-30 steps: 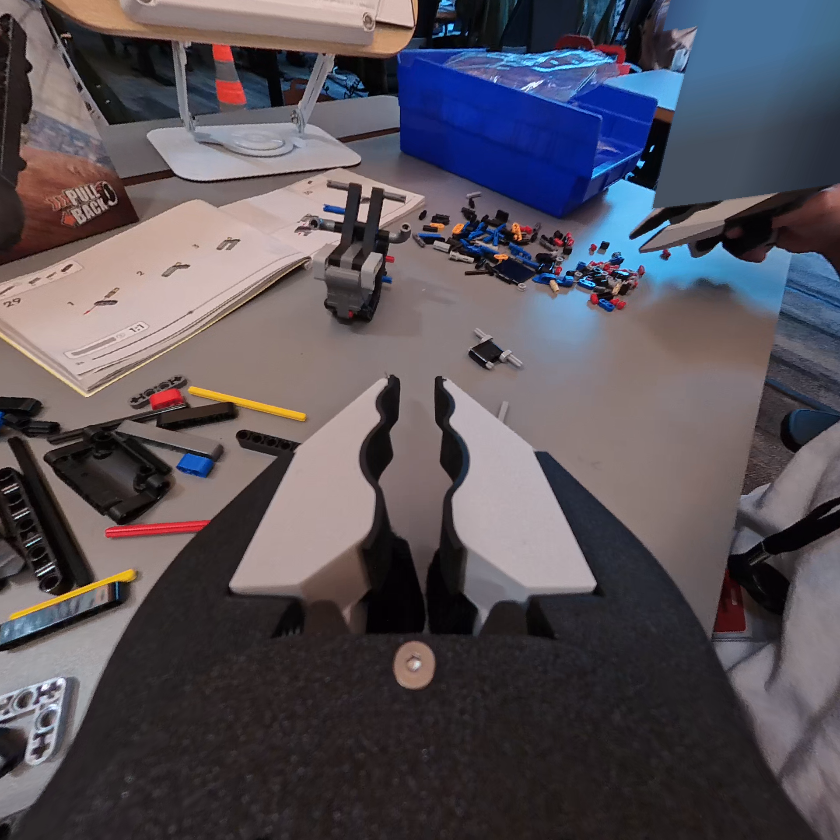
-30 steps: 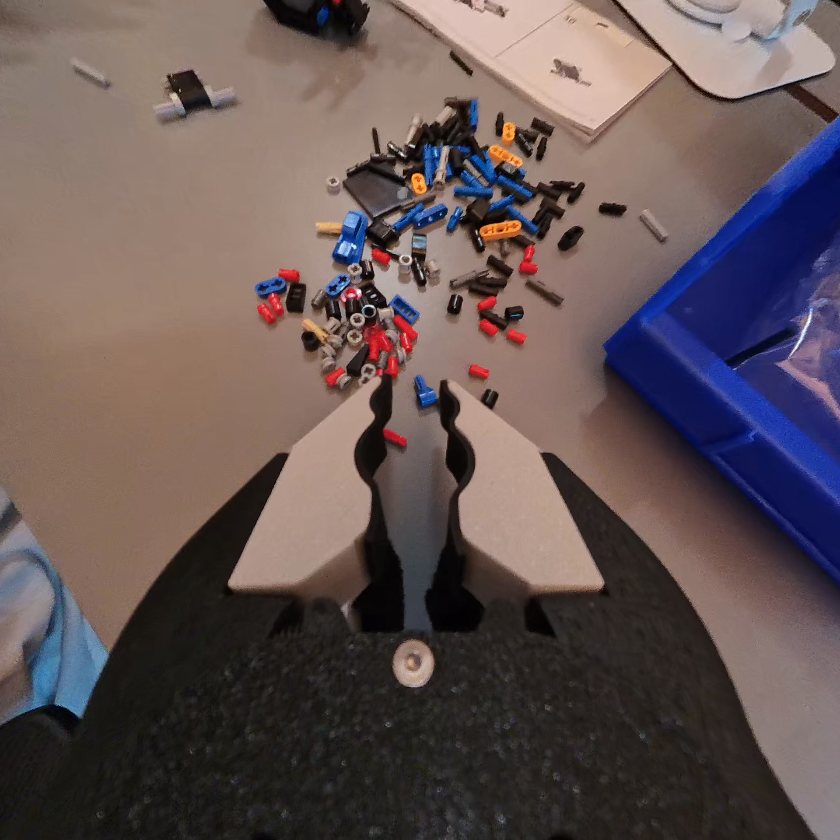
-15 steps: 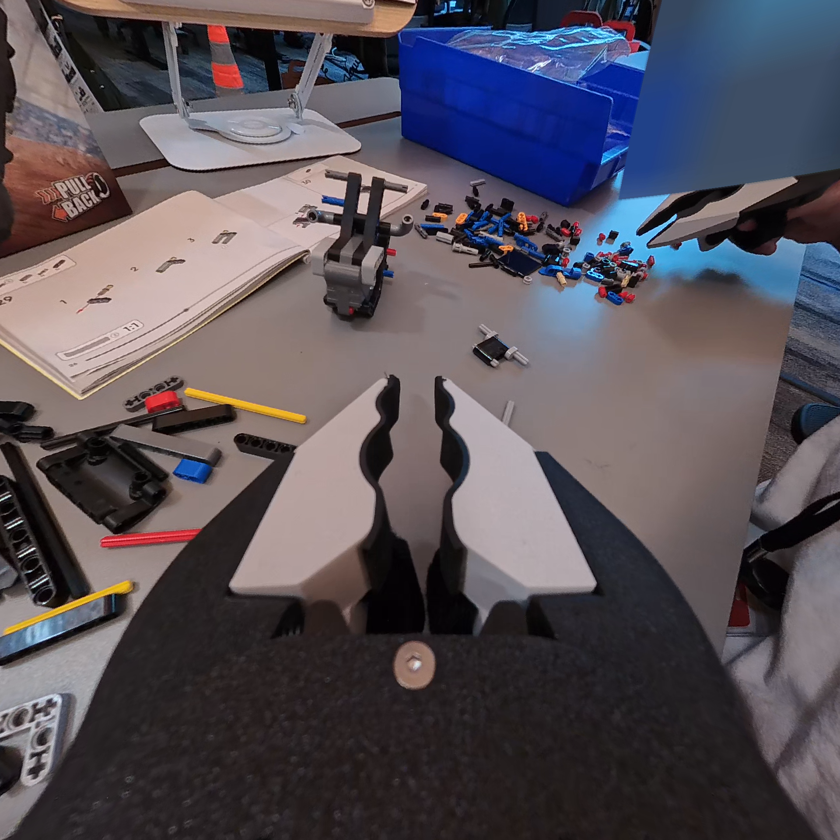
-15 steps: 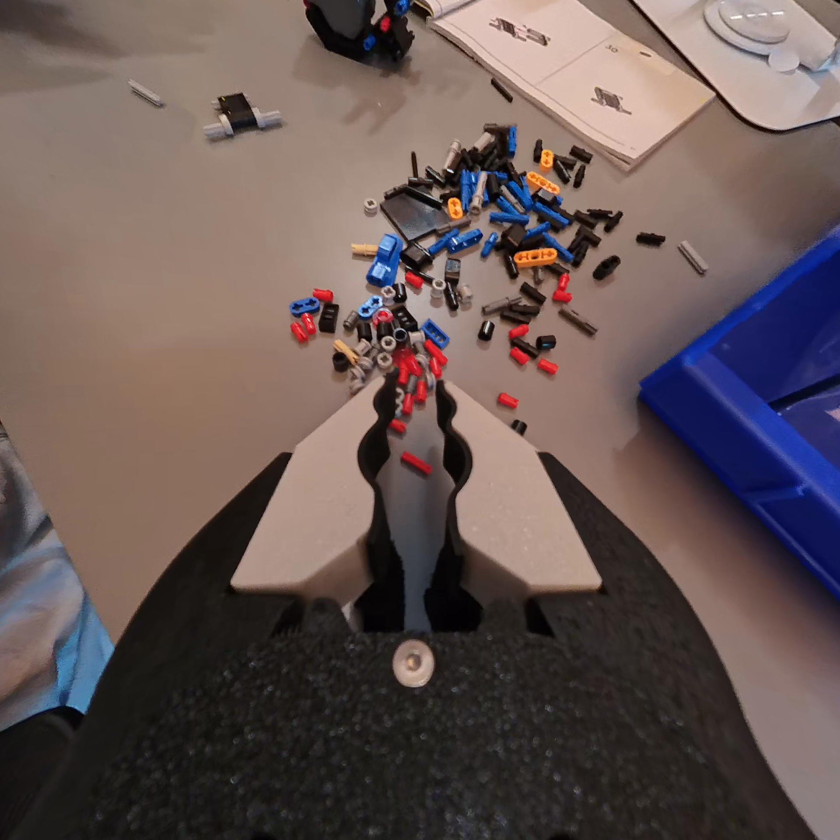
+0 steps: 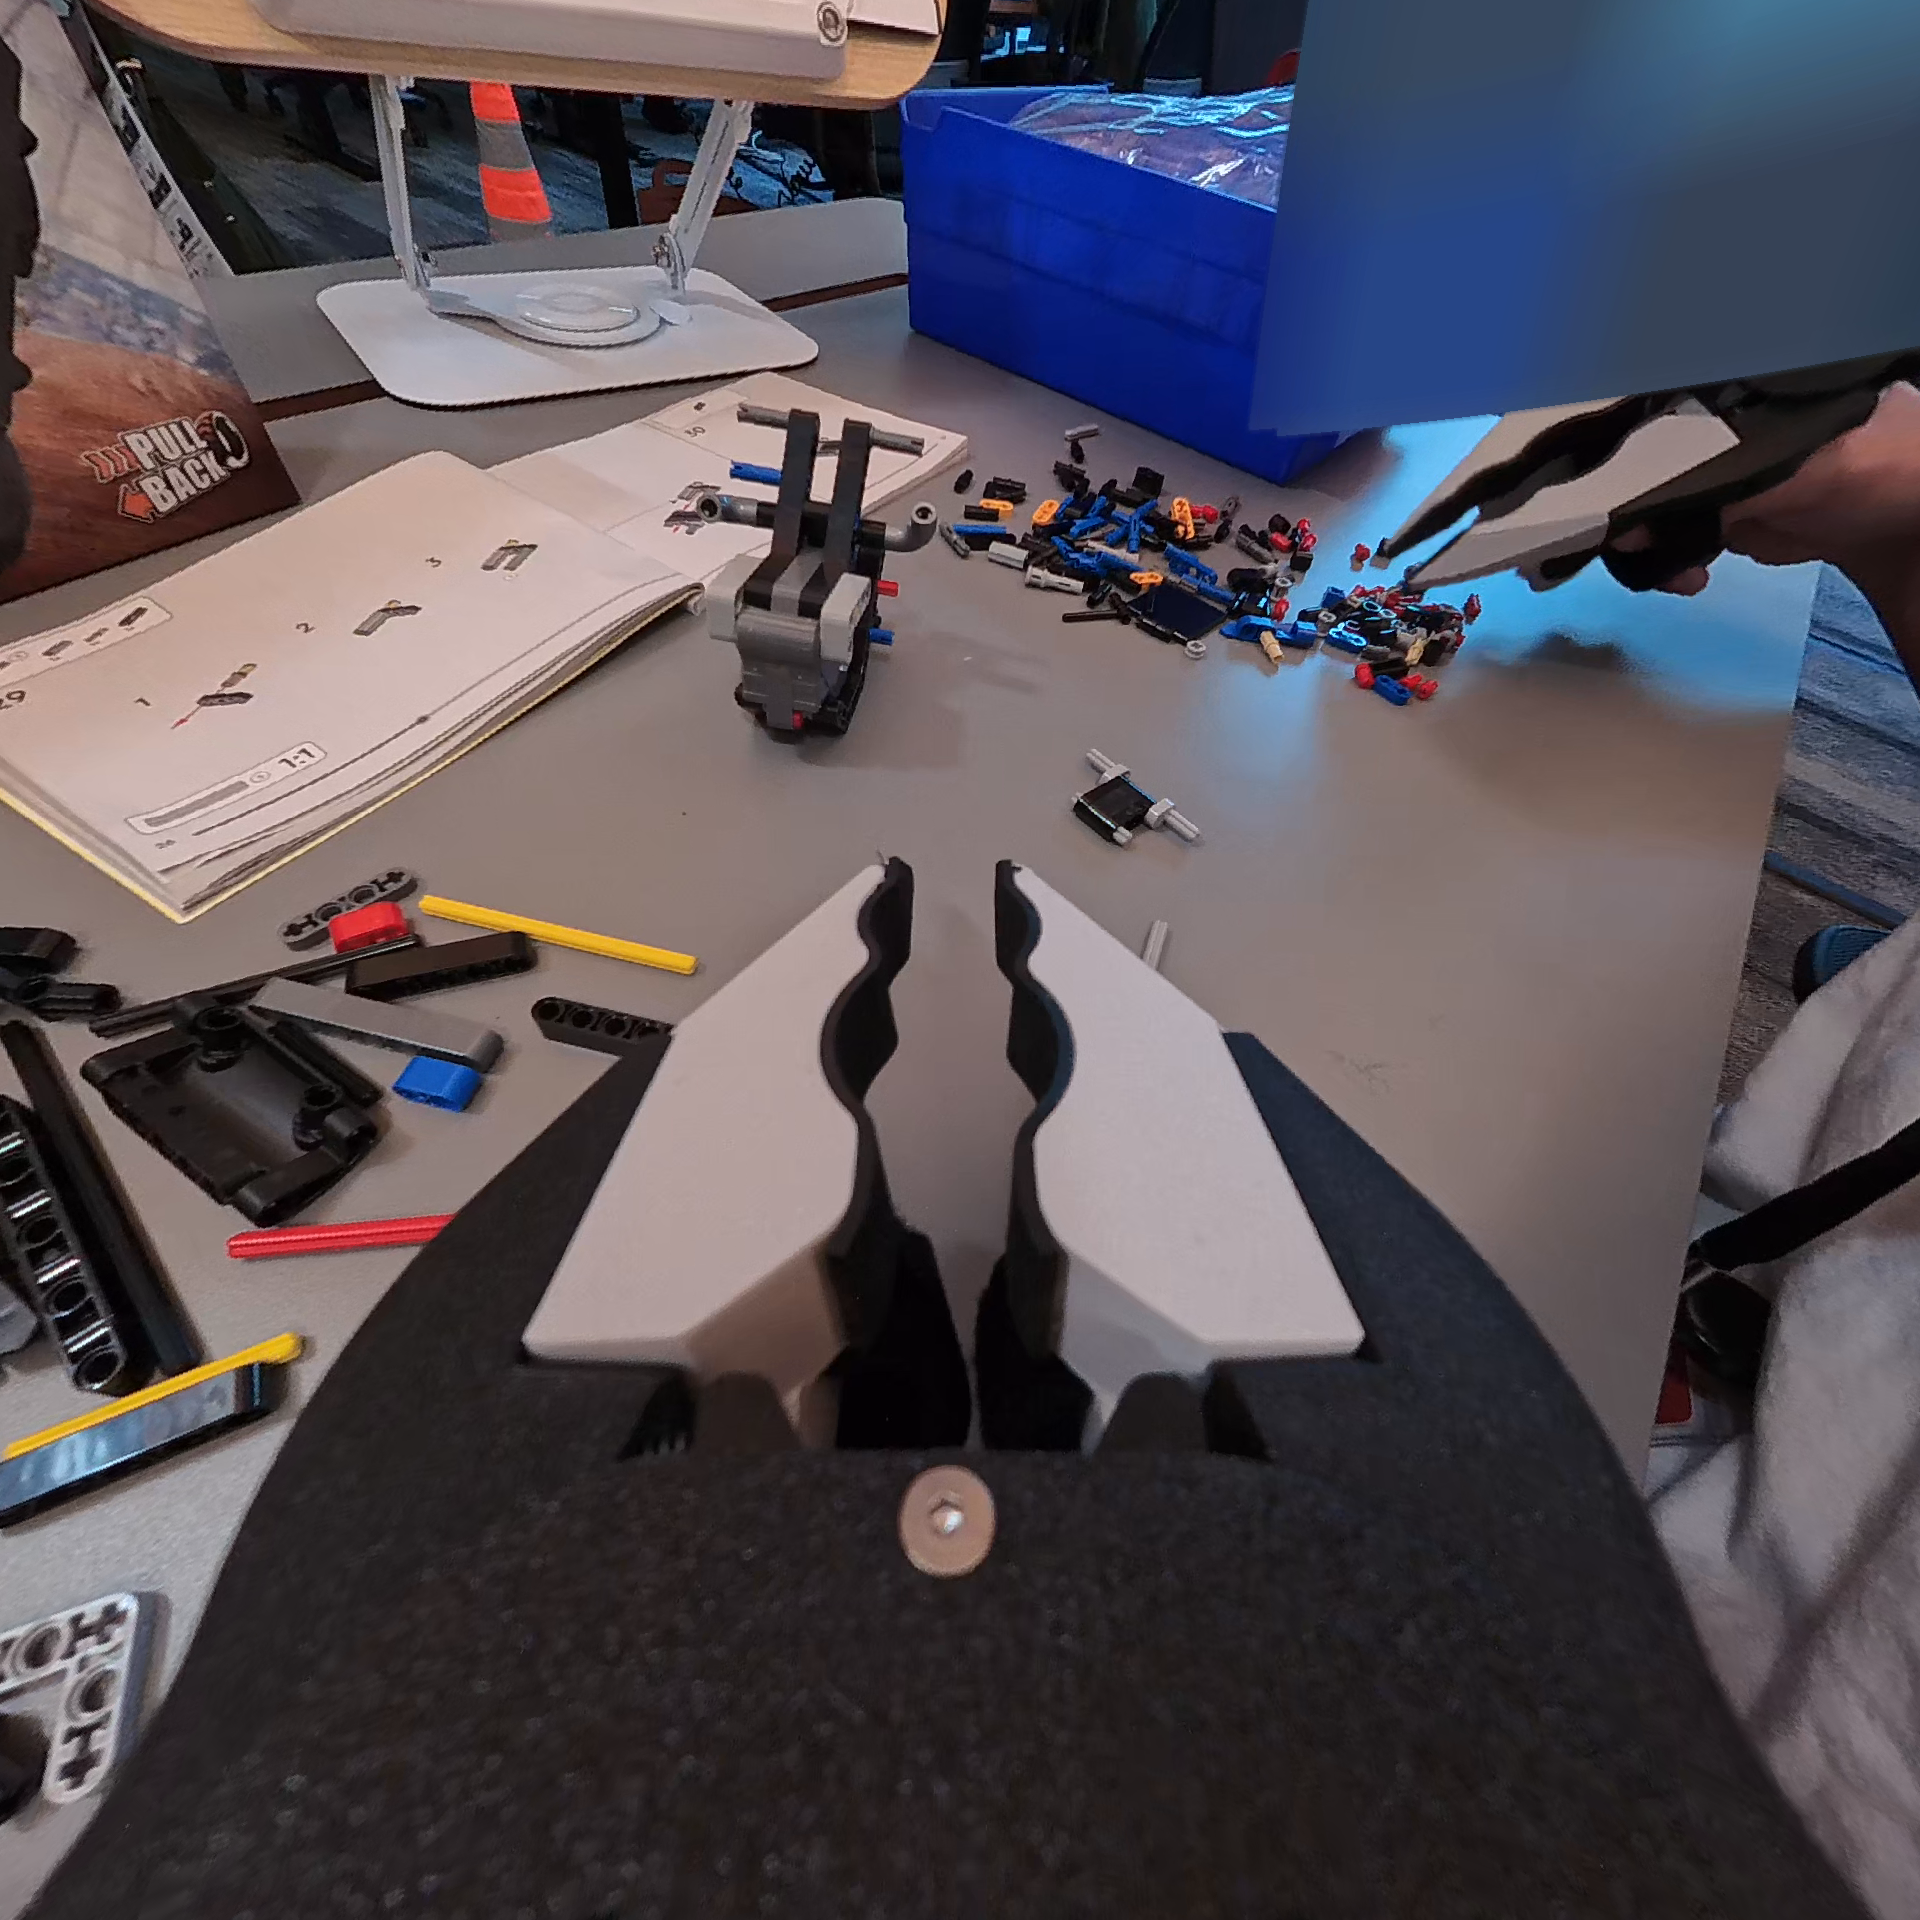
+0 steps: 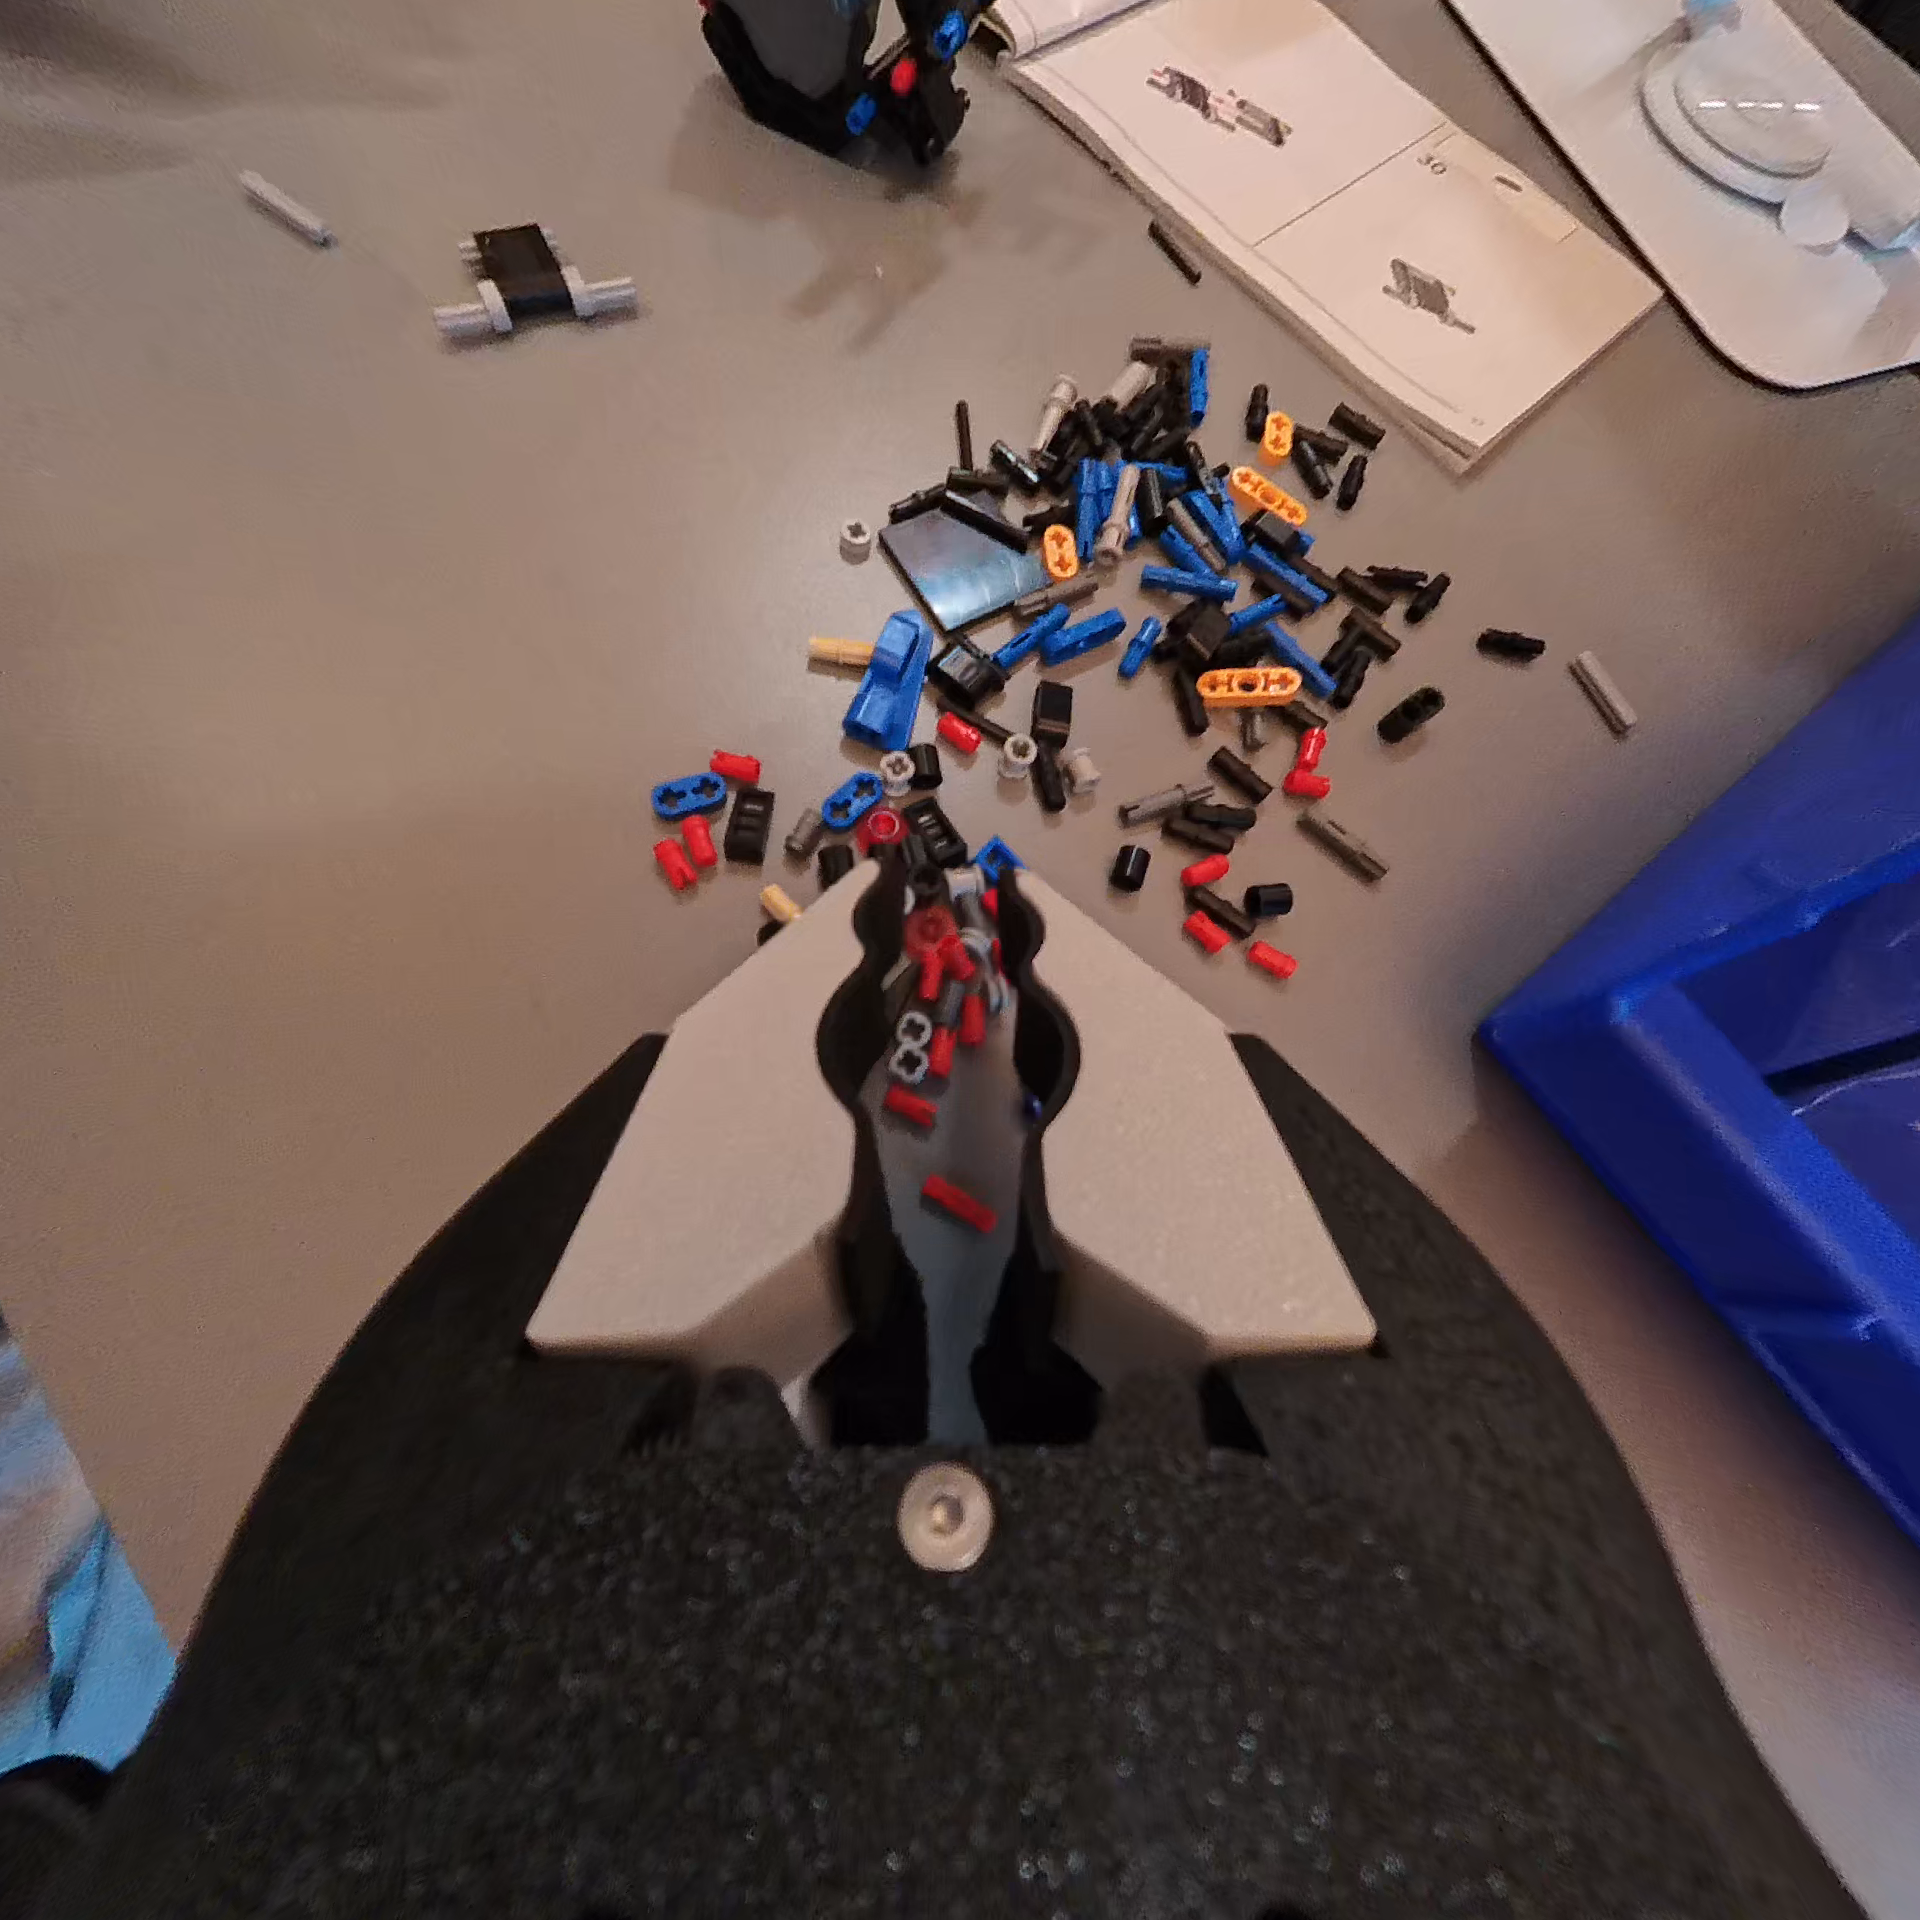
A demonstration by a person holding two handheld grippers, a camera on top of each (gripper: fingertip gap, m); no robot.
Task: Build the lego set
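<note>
My left gripper is open and empty, held above the bare grey table. Ahead of it stands the partly built black and grey lego model, with a small black piece on grey axles to its right. My right gripper is open, tips down at the near end of the pile of small loose parts. Small red and grey pins lie between its fingers. It also shows in the left wrist view, tips at the pile.
An open instruction booklet lies at the left, also seen in the right wrist view. Long black, yellow and red beams lie at the near left. A blue bin stands at the back, close to my right gripper's right side. A white stand base is behind. Some 30 cm of space lies between my two pairs of fingers.
My right gripper has moved forward and down onto the near end of the parts pile, so small pins now lie between its fingers. My left gripper has barely moved.
</note>
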